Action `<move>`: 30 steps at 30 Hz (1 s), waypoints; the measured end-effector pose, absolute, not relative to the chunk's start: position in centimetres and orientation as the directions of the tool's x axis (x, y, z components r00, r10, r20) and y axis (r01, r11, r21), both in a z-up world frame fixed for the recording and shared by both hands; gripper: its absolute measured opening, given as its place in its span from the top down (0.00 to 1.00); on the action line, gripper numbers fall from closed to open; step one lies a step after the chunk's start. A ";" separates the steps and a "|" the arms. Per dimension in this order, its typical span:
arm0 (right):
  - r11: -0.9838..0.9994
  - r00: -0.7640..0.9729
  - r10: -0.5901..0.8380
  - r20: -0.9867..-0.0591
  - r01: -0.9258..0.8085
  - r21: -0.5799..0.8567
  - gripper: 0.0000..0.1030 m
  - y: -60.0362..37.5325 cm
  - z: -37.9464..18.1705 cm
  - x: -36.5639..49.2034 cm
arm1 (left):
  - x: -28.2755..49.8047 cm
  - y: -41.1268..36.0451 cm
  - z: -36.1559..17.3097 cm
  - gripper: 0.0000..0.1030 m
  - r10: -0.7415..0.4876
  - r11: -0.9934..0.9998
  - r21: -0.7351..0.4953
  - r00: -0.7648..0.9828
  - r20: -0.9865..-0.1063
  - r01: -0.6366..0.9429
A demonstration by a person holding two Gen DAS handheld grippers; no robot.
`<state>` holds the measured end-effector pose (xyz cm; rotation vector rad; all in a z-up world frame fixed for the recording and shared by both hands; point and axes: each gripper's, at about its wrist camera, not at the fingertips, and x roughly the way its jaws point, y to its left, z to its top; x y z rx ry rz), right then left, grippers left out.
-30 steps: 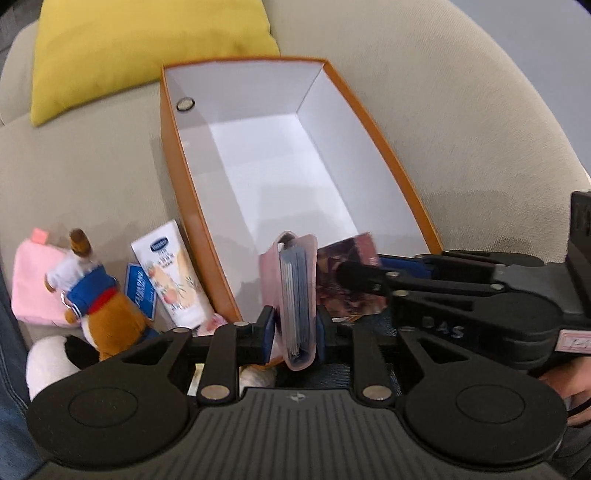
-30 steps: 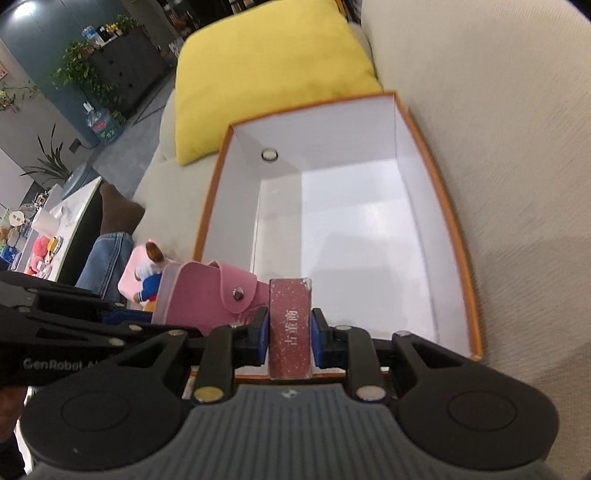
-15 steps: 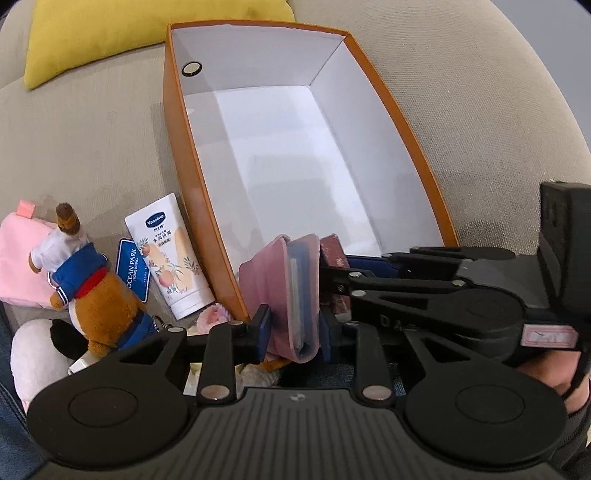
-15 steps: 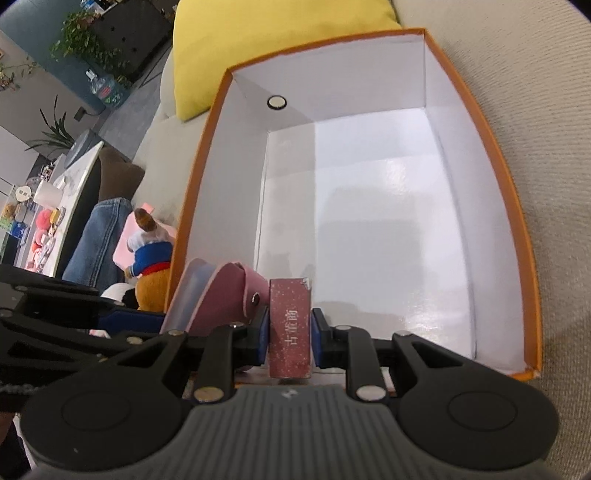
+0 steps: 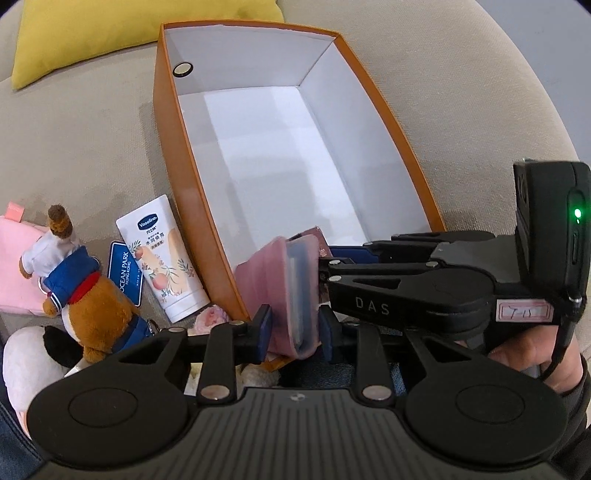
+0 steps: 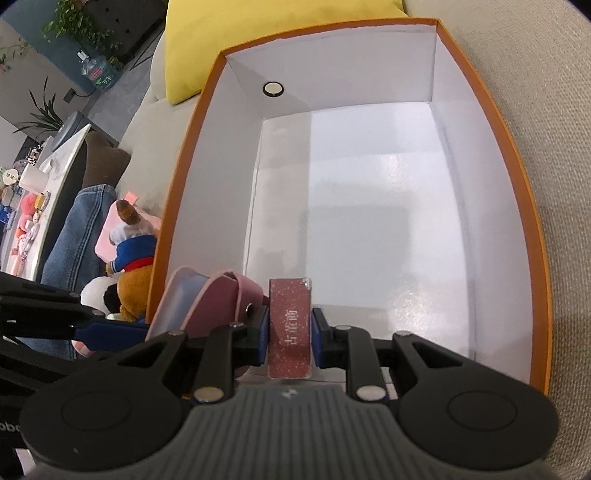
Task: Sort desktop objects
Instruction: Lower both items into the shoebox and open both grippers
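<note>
The left gripper [image 5: 294, 328] has a pink card holder [image 5: 286, 280] standing between its two blue pads. The jaws sit partly apart; the right pad lies against the holder's side, while a narrow gap shows at the left pad, so the hold looks loose, though the fisheye view makes that hard to judge. The holder hangs over the near left corner of the orange box [image 5: 177, 177], tilted, with its top leaning into the box.

The right gripper [image 6: 289, 332] is clamped on a dark red card case [image 6: 289, 325] with white characters printed down its face. Both pads press its narrow sides, and the case stands upright over the near end of the box, just right of the card holder. A hand [image 5: 532, 354] grips this gripper's handle at the right of the left wrist view.

The box is one, white inside, with nothing lying on its floor. It rests on a beige sofa [image 5: 461, 74], and one yellow cushion [image 5: 110, 29] lies beyond its far end.

Left of the box, on the sofa, lie one white lotion tube [image 5: 162, 258], one blue tag [image 5: 125, 271], one brown plush toy in a blue collar [image 5: 88, 295], one pink pouch [image 5: 18, 266] and one white plush [image 5: 29, 354].
</note>
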<state>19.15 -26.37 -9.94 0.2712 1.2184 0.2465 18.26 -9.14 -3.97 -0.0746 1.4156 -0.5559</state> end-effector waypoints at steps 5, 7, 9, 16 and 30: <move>0.945 0.322 0.323 -0.890 -0.049 0.325 0.76 -26.1 -9.9 19.3 | 17.9 -8.6 -3.6 0.70 -0.430 0.860 -0.390 0.056 -0.901 0.328; 0.944 0.320 0.325 -0.890 -0.050 0.327 0.76 -25.8 -9.9 19.3 | 17.7 -8.3 -3.2 0.70 -0.442 0.855 -0.400 0.061 -0.895 0.331; 0.942 0.317 0.328 -0.890 -0.040 0.333 0.76 -25.7 -9.9 19.3 | 17.2 -7.8 -2.5 0.70 -0.453 0.850 -0.402 0.083 -0.888 0.341; 0.937 0.281 0.337 -0.898 -0.008 0.349 0.76 -25.1 -10.0 19.5 | 16.0 -4.0 -0.7 0.70 -0.435 0.886 -0.364 0.245 -0.866 0.287; 0.894 0.286 0.419 -0.862 0.037 0.447 0.70 -25.0 -9.2 18.8 | 14.9 0.0 -2.9 0.70 -0.470 0.883 -0.446 0.272 -0.840 0.148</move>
